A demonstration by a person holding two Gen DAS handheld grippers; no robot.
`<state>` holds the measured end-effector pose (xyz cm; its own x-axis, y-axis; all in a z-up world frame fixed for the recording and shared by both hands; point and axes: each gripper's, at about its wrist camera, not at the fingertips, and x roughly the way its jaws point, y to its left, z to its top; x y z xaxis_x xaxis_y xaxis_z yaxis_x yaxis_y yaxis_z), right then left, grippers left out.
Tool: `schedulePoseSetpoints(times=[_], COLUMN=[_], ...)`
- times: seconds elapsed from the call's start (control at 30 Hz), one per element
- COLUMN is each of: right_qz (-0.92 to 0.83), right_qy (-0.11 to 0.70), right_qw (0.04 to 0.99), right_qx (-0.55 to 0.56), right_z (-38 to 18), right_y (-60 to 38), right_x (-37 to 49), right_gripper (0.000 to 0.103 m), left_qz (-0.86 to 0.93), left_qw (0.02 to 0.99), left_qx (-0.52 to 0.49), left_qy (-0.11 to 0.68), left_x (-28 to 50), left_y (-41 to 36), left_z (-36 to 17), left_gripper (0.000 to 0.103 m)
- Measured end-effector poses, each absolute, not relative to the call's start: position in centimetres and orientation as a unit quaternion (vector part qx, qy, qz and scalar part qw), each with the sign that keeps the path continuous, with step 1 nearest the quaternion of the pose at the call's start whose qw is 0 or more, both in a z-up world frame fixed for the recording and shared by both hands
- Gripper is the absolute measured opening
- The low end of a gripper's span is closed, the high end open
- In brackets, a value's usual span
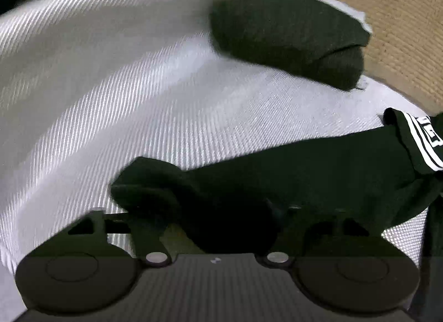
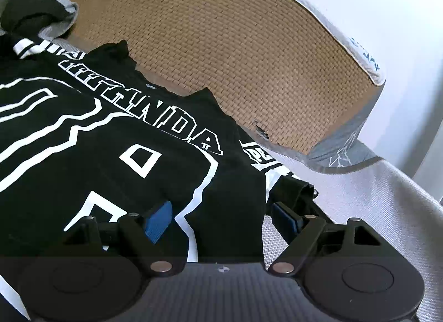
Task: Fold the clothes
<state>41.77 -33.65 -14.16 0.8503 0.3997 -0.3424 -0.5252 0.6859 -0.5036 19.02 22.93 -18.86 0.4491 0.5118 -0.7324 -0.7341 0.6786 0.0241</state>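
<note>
A folded dark garment lies far on the white woven sheet, tan wicker mat beyond. The black white-lettered jersey spreads nearer (collar far). Left tongs pinch its sleeve; right tongs stand spread astride its edge.

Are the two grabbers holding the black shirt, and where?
The left gripper is bunched into a fold of the black shirt at its edge; its pads are hidden. The right gripper is open astride the edge, not pinching.
</note>
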Motion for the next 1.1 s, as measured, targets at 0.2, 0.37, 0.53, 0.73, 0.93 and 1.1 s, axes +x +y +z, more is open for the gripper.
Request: schedulePoseSetpoints(times=[0.2, 0.37, 0.53, 0.73, 0.93, 1.1], right_qz=[0.245, 0.243, 0.239, 0.233, 0.234, 0.243], right_qy=[0.090, 0.086, 0.080, 0.077, 0.070, 0.076], right_qw=[0.911, 0.910, 0.910, 0.908, 0.911, 0.916], right_qx=[-0.320, -0.324, -0.329, -0.340, -0.333, -0.310], right_z=[-14.3, -14.3, -14.3, -14.2, -14.0, -13.5], right_y=[-33.4, -33.2, -33.1, -32.8, -32.9, -33.3], right_x=[41.4, 41.4, 41.2, 41.0, 40.9, 41.1], right_gripper=[0.082, 0.082, 0.082, 0.082, 0.082, 0.082], left_qz=[0.334, 0.313, 0.223, 0.122, -0.025, -0.115], left_qw=[0.860, 0.892, 0.943, 0.978, 0.983, 0.971], left_qx=[-0.135, -0.099, -0.048, -0.005, 0.109, 0.133], left_qy=[0.360, 0.310, 0.240, 0.168, 0.145, 0.163], left_x=[18.5, 17.6, 18.8, 21.3, 22.9, 23.5], left_y=[23.1, 21.8, 17.1, 9.9, -0.9, -6.1], left_z=[-17.1, -13.1, -6.6, 1.1, 4.4, 2.9], left_gripper=[0.008, 0.007, 0.007, 0.006, 0.006, 0.006])
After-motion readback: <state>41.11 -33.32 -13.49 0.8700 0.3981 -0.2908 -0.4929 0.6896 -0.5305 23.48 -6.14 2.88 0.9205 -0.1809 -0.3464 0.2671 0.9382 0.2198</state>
